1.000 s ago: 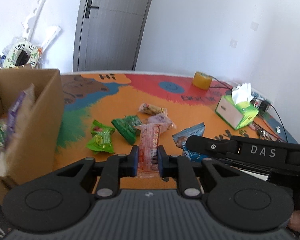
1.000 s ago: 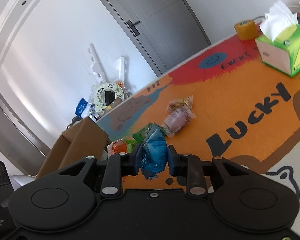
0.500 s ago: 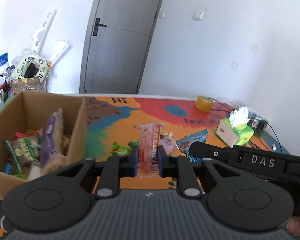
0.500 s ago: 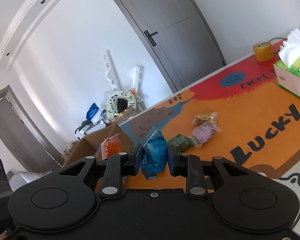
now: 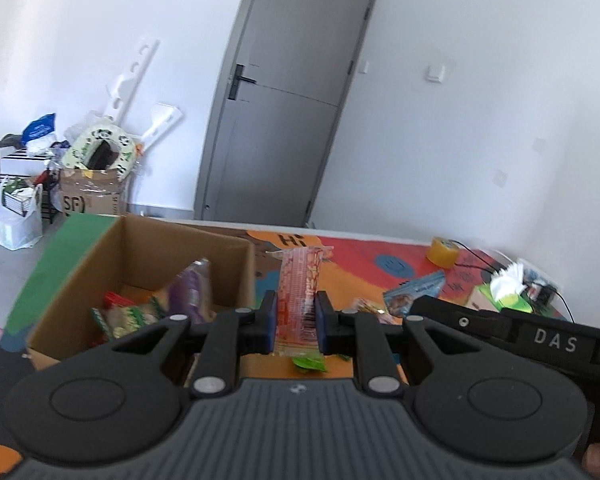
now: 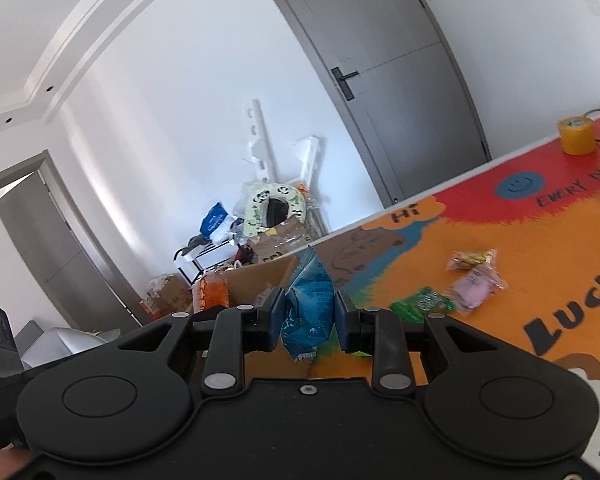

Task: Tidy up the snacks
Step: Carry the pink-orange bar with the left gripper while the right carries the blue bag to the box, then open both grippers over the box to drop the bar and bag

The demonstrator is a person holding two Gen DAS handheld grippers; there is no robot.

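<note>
My left gripper [image 5: 296, 316] is shut on a long orange-red snack packet [image 5: 301, 284], held upright just right of the open cardboard box [image 5: 136, 248]. Several snack packs lie inside the box, a purple one [image 5: 188, 292] among them. My right gripper [image 6: 309, 314] is shut on a blue snack packet [image 6: 311, 304], raised above the mat with the box's edge [image 6: 260, 276] behind it. On the mat lie a pink packet [image 6: 476, 290], a yellow-brown packet [image 6: 470, 258] and a green packet [image 6: 420, 302]. The right gripper's body [image 5: 512, 336] crosses the left wrist view.
The table wears a colourful orange, red and blue mat [image 6: 540, 248]. A yellow tape roll [image 6: 576, 134] and a green tissue box [image 5: 504, 292] stand at the far right with cables. Beyond the table are a grey door [image 5: 284, 120] and floor clutter [image 5: 92, 176].
Both grippers have risen and swung left toward the cardboard box, each keeping its packet. The box's inside now shows in the left wrist view, and the loose snacks have slid right and low.
</note>
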